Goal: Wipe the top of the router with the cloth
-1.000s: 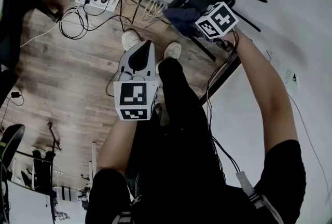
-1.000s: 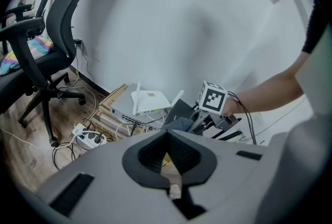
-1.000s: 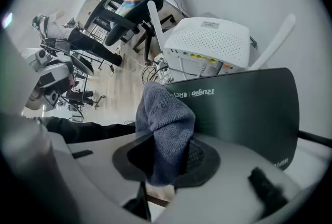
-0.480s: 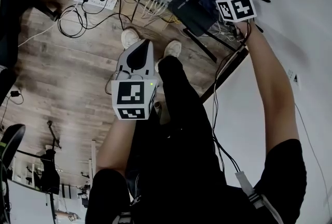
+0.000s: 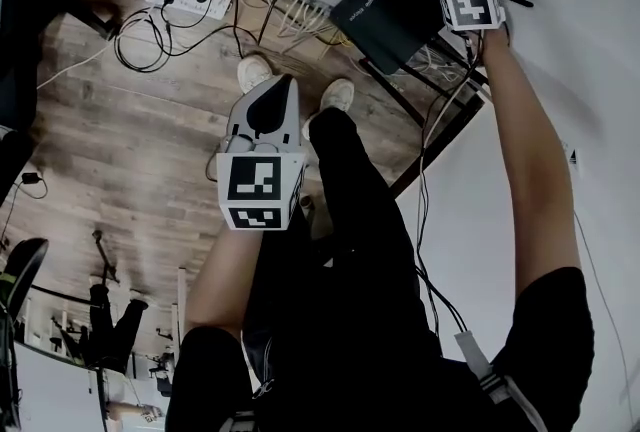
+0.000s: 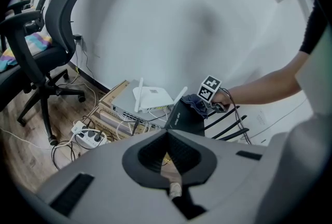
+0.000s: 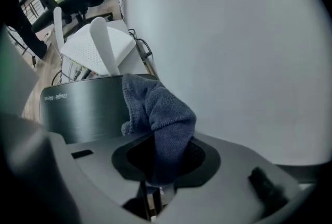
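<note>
Right gripper view showed the right gripper (image 7: pixel 154 189) with its jaws closed on the one dark blue cloth (image 7: pixel 161 119). The cloth rose from between the jaws and folded over toward the black router (image 7: pixel 83 106). The fold hung at the right edge of that router's top and seemed to rest on it, though the contact itself was hard to make out.

There were two routers: the black one near the jaws and a white router (image 7: pixel 91 49) just beyond it to the left. In the left gripper view the white router showed two upright antennas and the black router three dark antennas (image 6: pixel 228 124) sticking out to the right.

The left gripper (image 6: pixel 169 158) was held well apart from the routers, its jaws pressed together with nothing between them. One power strip (image 6: pixel 88 137) lay on the wooden floor (image 5: pixel 120 150) to the left of the routers.
</note>
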A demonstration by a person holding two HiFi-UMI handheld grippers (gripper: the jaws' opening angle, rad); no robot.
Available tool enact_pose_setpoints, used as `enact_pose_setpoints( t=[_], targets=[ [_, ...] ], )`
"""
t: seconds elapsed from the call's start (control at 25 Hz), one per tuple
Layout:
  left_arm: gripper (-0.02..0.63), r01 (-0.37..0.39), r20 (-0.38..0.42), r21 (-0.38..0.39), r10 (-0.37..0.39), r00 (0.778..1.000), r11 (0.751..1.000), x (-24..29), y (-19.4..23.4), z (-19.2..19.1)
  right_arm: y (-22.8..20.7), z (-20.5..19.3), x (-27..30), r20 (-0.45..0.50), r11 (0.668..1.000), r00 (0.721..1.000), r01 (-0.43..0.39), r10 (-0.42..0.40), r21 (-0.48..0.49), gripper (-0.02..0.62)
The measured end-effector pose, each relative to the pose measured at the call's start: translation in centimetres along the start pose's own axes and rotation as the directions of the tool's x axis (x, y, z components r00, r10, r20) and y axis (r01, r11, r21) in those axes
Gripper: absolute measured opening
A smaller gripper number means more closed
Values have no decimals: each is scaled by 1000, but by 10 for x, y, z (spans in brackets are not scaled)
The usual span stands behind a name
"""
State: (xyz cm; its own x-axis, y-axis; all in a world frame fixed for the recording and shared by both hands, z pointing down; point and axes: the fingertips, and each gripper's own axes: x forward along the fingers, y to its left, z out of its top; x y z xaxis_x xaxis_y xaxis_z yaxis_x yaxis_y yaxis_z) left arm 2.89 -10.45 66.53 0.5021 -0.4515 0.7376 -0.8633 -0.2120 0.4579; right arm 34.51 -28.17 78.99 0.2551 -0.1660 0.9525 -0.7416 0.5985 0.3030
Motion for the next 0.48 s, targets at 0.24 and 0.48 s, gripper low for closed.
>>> enact_pose_setpoints(
  t=[0.24, 0.48],
  targets=[
    [6, -4, 7, -11, 4, 1000, 1000, -1, 5, 0, 5, -2, 0, -20, 998, 999, -31, 29, -56, 95],
    [6, 2, 15, -23, -1, 1000, 1000, 3, 0, 0, 46, -19, -11, -96, 968, 964, -251, 249, -14, 95]
  ],
)
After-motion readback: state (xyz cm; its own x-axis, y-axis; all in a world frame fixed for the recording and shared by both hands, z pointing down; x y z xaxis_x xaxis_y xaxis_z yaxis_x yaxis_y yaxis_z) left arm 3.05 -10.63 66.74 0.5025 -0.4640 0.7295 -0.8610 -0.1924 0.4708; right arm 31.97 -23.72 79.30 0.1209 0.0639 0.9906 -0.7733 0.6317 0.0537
